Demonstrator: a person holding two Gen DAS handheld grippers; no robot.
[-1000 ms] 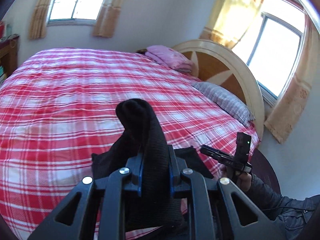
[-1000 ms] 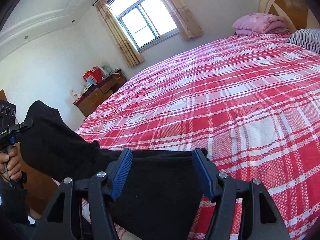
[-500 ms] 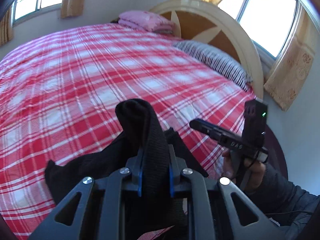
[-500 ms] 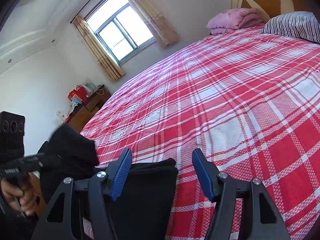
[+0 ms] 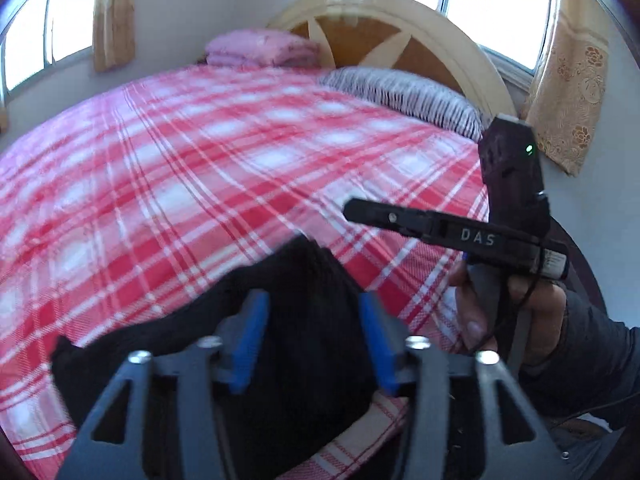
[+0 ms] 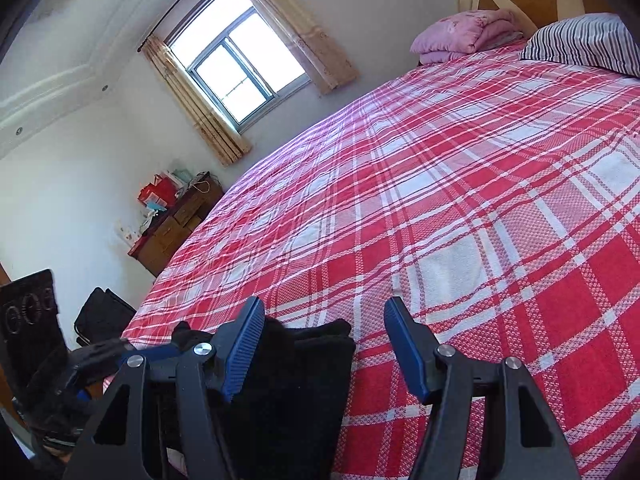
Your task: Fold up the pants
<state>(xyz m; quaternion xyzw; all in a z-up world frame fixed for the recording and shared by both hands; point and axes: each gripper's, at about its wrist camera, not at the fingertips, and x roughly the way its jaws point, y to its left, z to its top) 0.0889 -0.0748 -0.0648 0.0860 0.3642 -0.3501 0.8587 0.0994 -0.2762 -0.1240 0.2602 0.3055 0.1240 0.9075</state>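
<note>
1. The left gripper (image 5: 312, 340) has just been opening: its blue pads now stand apart with the black pants (image 5: 224, 344) bunched loosely between them, and the cloth no longer looks pinched. The frame is blurred, so whether a pad brushes the fabric I cannot tell.
2. The right gripper (image 6: 324, 352) stands well open and holds nothing. In the right wrist view its left pad lies over the dark cloth (image 6: 288, 380) and its right pad is over bare bedspread (image 6: 460, 208).
3. The pants lie in a dark heap at the near edge of the bed, partly flat, with a raised ridge where the left claw let go.
4. I judge that a fold has just been laid down. To do it well, draw the left claw back clear of the cloth without dragging the ridge, then press or smooth the top layer so its edges line up.
5. The right claw would do best to take the free edge low and square, not a mid-cloth bunch.
6. The person's right hand (image 5: 484, 304) and its tool sit just beside the pants; the two claws could crowd each other.
7. Farther off and out of the way are a striped pillow (image 5: 404, 96), a folded pink blanket (image 5: 260, 48), the wooden headboard (image 5: 400, 28) and a cluttered dresser (image 6: 176, 224).
</note>
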